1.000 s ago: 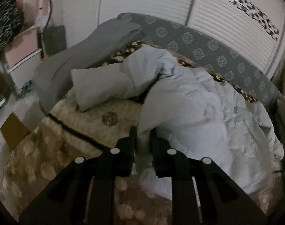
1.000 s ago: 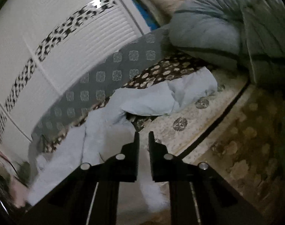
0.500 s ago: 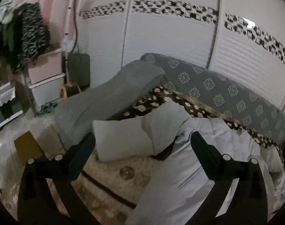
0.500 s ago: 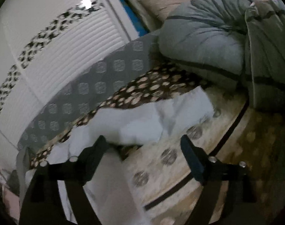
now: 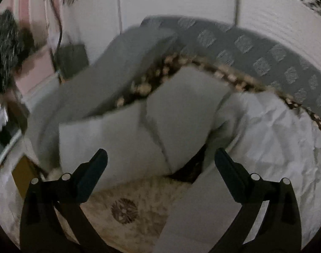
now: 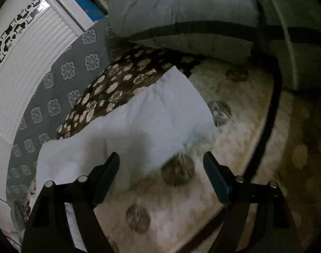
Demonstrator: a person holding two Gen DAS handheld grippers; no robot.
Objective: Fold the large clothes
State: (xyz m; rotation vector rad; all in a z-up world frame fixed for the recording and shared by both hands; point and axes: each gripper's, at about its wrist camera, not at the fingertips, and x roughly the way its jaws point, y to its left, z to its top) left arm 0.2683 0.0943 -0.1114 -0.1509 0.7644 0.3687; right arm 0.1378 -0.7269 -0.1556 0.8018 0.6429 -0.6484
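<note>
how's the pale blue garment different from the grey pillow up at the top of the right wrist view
The garment is pale blue, thin and creased; the pillow is grey and plump. The garment lies low and spread flat on the cream patterned bedspread; the pillow bulges high at the far end. A dark band crosses the pillow; the garment is plain. Both lie on the bed, and no tongs touch either.

One pale garment (image 5: 181, 126) lies at centre, with two grippers, left (image 5: 160, 158) and right (image 6: 161, 161), at 6 o'clock. One grey folded blanket (image 5: 118, 73) at 10 o'clock; one rolled duvet (image 6: 192, 10) at 12 o'clock.
</note>
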